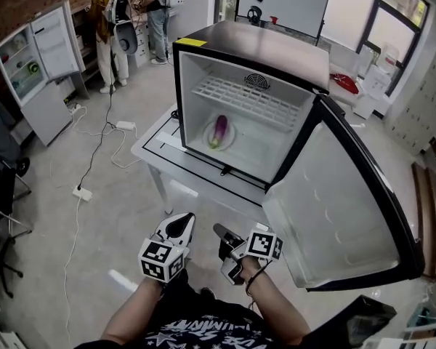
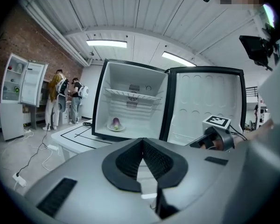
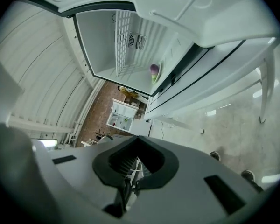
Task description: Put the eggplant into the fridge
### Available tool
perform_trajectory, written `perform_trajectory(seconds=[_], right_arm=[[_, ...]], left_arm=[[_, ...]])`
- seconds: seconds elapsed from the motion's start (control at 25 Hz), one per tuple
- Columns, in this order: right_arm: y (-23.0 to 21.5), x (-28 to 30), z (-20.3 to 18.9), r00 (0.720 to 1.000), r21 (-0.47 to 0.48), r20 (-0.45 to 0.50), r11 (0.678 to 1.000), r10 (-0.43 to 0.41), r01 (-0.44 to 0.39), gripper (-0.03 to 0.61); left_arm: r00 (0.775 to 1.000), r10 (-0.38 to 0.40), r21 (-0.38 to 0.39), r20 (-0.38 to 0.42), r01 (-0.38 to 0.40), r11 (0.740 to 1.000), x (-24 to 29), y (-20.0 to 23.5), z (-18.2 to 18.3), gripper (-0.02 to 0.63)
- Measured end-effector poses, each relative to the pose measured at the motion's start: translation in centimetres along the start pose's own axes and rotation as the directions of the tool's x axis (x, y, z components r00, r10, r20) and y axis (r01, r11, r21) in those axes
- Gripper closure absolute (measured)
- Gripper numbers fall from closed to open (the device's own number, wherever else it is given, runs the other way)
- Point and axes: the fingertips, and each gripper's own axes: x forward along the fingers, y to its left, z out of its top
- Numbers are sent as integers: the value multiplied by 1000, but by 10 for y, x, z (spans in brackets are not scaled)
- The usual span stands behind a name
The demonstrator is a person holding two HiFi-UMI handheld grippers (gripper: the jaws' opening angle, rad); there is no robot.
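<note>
The purple eggplant (image 1: 219,131) lies on a white plate (image 1: 208,137) on the floor of the small fridge (image 1: 254,49), under its wire shelf. The fridge door (image 1: 341,202) stands wide open to the right. My left gripper (image 1: 180,226) and right gripper (image 1: 224,233) hang low near my body, well in front of the fridge, both shut with nothing in them. The left gripper view looks over shut jaws (image 2: 142,143) at the eggplant (image 2: 115,123) far ahead, with the right gripper (image 2: 215,135) beside it. In the tilted right gripper view, the eggplant (image 3: 154,70) shows beyond the shut gripper (image 3: 137,140).
The fridge sits on a white table (image 1: 156,151) marked with black lines. A taller fridge (image 1: 40,67) with open doors stands at the far left, two people (image 1: 116,13) behind it. Cables and a power strip (image 1: 81,193) lie on the floor left of the table.
</note>
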Motion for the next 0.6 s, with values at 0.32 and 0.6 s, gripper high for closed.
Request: perform_trajectory(seconds=[0.32,0.6], right_arm=[[9,-16,-20,1000,-29,-9,999,30,-30,572],[22,-18,-38,999,-51,10,998,31,-30,572]], left_arm=[[999,45,17,-6,-45,999,-43,-18,-8,604],[999,33,31,-9,-33,999,-69,-21,-8,604]])
